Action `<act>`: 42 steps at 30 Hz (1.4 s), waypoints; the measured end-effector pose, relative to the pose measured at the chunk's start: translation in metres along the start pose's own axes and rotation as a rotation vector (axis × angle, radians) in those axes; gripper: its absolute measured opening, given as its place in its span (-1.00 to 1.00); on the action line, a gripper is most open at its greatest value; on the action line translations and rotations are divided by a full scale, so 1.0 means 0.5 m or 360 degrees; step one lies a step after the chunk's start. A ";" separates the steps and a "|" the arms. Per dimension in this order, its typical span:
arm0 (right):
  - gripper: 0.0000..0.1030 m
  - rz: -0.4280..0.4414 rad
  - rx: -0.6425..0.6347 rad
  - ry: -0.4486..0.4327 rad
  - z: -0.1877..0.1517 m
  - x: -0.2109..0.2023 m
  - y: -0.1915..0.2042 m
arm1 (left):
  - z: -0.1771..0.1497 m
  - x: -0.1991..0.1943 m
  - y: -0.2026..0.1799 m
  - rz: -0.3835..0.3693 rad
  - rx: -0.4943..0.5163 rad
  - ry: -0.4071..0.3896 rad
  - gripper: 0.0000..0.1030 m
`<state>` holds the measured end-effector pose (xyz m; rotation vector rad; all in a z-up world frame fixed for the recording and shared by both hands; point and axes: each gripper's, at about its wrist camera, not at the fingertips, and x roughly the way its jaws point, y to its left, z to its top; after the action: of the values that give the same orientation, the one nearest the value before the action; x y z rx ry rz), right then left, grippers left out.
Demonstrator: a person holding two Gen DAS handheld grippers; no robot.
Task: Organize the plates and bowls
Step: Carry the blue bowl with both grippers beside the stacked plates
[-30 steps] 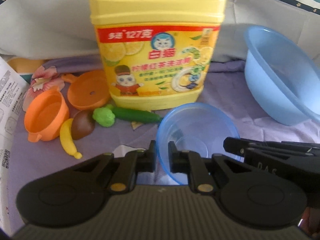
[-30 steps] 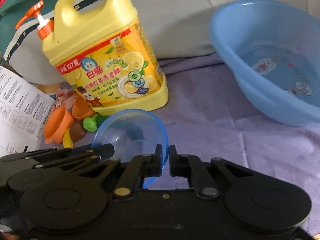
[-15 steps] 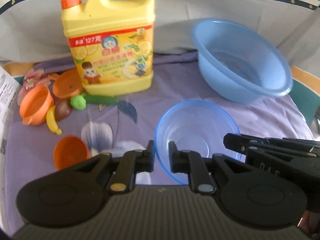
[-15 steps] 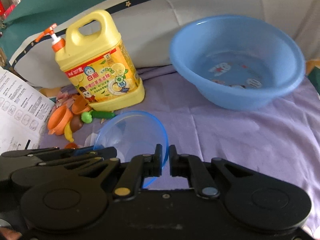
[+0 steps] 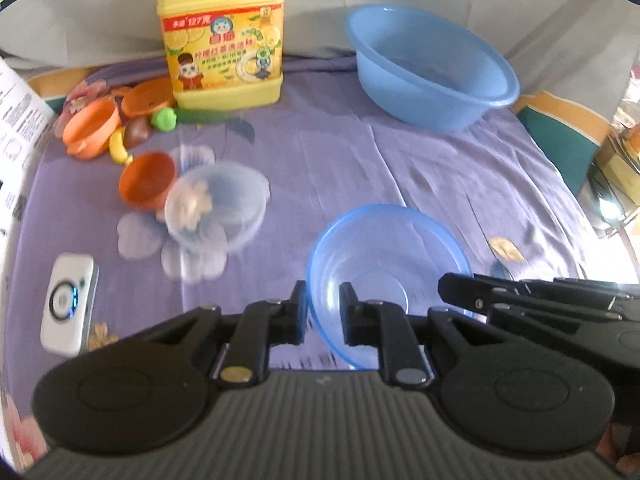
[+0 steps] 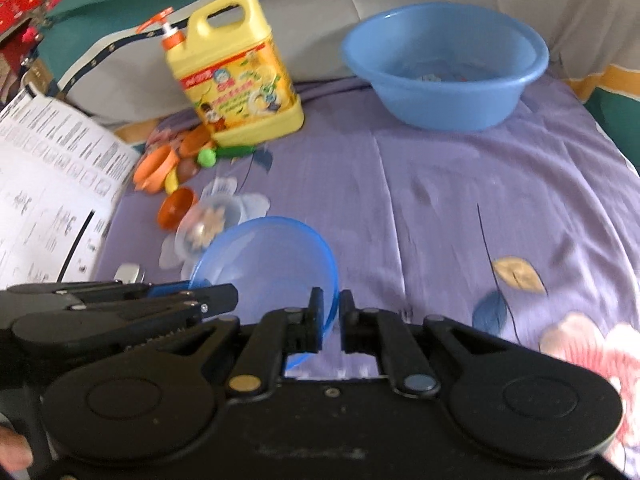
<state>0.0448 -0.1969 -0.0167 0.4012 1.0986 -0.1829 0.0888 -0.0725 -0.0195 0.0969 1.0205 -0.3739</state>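
Landmark is the yellow soap jug [image 5: 222, 36] at the back of the bed [image 5: 440, 184], which has a purple flowered sheet.

Left of the jug and nearer me: orange toy cups [image 5: 90, 126], a banana, a green toy, then a small orange bowl [image 5: 147, 178]. Touching that bowl on its near side is a clear bowl [image 5: 218, 210], blurred, and I can't tell if it is tipped. A white gadget [image 5: 68, 304] sits nearer still, well left of the jug.

Nearer me than the jug and a bit right: the blue bowl [image 5: 386, 276], see-through plastic. My left tool [image 5: 323, 314] is pinched narrow on its left rim, one finger inside the wall and one outside. My right tool [image 6: 330, 322] is clamped narrow on the opposite rim. The bowl looks lifted off the sheet between them, though I can't be sure.

Handling guess: light, thin-walled, stiff enough but the rim will flex if squeezed; smooth plastic, so slippery at a thin-edge pinch. Not fragile. The rim is the only good hold, and two opposite rim points stop it swinging.

Right of the jug at the back: a big blue basin [image 5: 430, 70], upright.
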 end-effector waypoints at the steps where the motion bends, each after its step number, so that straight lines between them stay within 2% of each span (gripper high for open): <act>1: -0.85 0.0001 -0.0009 0.0002 -0.009 -0.008 0.000 | -0.014 -0.009 -0.003 -0.0005 0.0002 0.0001 -0.71; 8: -0.85 0.0000 -0.0063 0.0031 -0.068 -0.049 -0.004 | -0.099 -0.039 -0.018 -0.0038 -0.0018 0.0032 -0.67; 14: -0.85 0.0001 -0.0084 0.0061 -0.100 -0.055 0.000 | -0.140 -0.039 -0.016 -0.0047 -0.0065 0.0084 -0.67; 42: -0.79 -0.0012 -0.0096 0.0173 -0.124 -0.016 -0.010 | -0.163 -0.008 -0.019 -0.0006 -0.0033 0.0125 -0.60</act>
<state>-0.0117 -0.1767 -0.0352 0.3559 1.2097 -0.1356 0.0172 -0.0600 -0.0579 0.0915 1.1019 -0.3652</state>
